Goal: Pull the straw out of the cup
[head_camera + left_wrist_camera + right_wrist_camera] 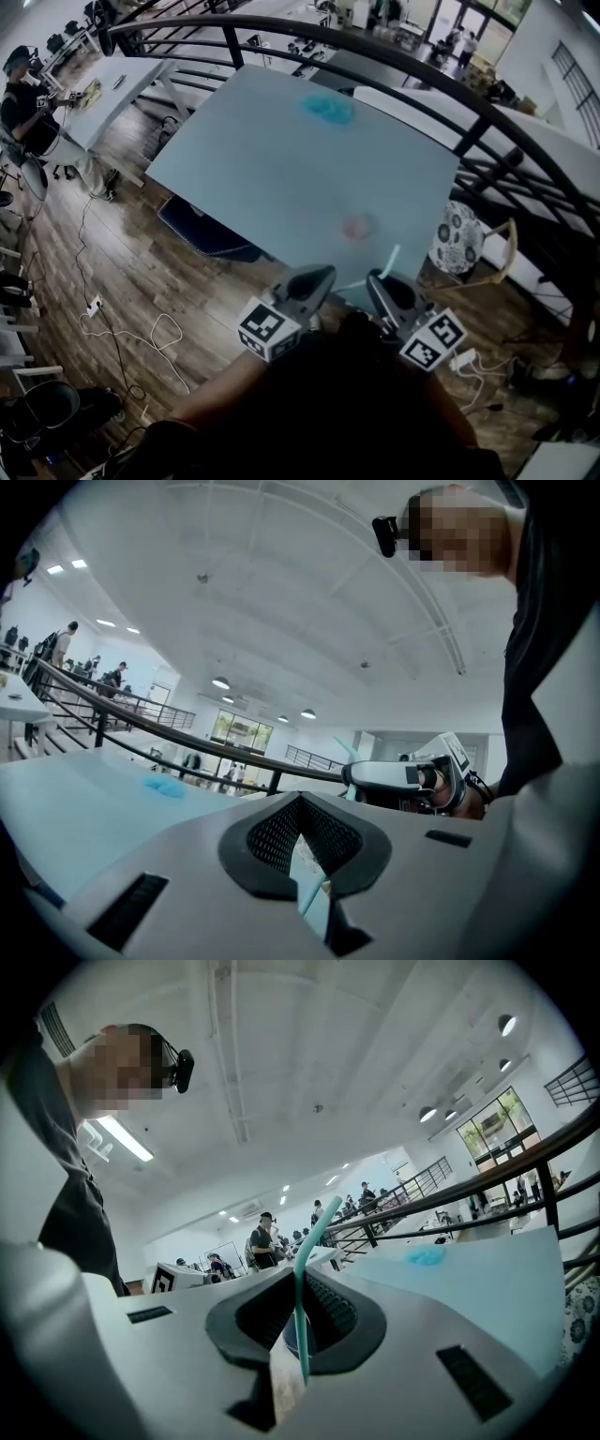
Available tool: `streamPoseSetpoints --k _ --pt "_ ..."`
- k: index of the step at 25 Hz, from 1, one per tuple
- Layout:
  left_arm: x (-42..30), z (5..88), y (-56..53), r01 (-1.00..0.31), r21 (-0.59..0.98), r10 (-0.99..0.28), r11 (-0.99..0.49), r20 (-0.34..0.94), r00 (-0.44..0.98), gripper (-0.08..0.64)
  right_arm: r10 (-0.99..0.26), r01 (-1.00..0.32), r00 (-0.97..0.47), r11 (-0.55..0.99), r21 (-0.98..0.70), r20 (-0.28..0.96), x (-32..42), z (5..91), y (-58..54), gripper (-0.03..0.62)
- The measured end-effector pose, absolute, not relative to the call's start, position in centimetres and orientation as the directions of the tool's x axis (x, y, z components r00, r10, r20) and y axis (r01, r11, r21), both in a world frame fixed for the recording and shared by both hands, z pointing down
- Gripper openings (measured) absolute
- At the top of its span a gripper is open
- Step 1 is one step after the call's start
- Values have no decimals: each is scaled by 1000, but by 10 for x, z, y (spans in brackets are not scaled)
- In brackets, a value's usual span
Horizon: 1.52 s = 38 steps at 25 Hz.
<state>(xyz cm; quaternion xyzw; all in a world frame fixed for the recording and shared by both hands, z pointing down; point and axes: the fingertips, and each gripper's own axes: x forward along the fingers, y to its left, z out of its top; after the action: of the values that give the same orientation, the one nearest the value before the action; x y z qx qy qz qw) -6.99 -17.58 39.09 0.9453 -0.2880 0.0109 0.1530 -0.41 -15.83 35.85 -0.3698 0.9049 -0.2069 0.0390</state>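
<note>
Head view shows the straw (387, 261) clear of the cup (357, 225), which stands apart on the table (253, 159). Right gripper (384, 286) pinches the straw; left gripper (317, 279) is closed, empty. The pull looks done, with perhaps only setting the straw down left.

A pale blue table (262, 159) stands on a wooden floor (122, 272). On it lie a crumpled blue cloth (328, 110) near the far edge and a small, blurred pinkish cup (357, 226) towards the near corner, well apart
</note>
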Motion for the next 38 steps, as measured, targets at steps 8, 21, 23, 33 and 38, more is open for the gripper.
streamPoseSetpoints --k 8,21,23,33,38 --pt "-70 386 -185 -566 258 -556 -783 117 823 11 -670 -635 -738 651 -416 77 3 357 -184 34" --pt "-49 405 -227 -580 285 -551 -763 183 814 11 -673 -643 -729 610 -463 126 51 386 -251 34" --pt "-40 413 -233 -573 289 -541 -767 191 819 11 -682 -650 -719 595 -473 131 62 392 -262 35" --pt "-17 472 -272 -574 319 -498 -755 291 817 11 -714 -683 -681 541 -491 161 90 427 -324 34" --pt "-18 490 -286 -581 336 -498 -741 305 811 11 -708 -688 -683 541 -485 180 81 449 -336 34"
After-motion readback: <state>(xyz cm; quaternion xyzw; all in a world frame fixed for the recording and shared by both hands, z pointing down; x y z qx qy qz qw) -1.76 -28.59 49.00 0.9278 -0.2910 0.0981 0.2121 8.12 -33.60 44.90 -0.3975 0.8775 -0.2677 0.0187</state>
